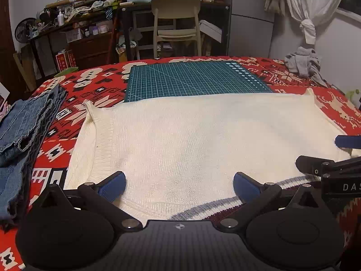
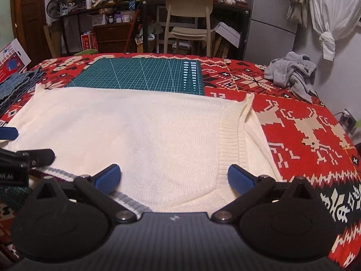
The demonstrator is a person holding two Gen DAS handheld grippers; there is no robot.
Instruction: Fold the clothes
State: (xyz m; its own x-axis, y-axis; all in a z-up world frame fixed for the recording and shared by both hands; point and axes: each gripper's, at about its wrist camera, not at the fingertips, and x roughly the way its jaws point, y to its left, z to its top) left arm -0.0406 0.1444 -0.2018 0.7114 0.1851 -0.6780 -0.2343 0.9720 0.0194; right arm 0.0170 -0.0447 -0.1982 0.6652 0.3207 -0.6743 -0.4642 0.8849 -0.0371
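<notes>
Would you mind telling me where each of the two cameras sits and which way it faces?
Left wrist: on the left gripper, looking down across the cream sweater toward the chair; own open blue fingers show, and the right gripper at right.
Right wrist: on the right gripper, same heading, with the left gripper at left.
Shared: sweater, cutting mat, grey clothes.

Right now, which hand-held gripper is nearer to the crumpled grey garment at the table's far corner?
Right. The right hand-held gripper sits over the cream knitted sweater's right side, toward the crumpled grey garment; the left hand-held gripper sits further left, near the folded blue jeans.
</notes>
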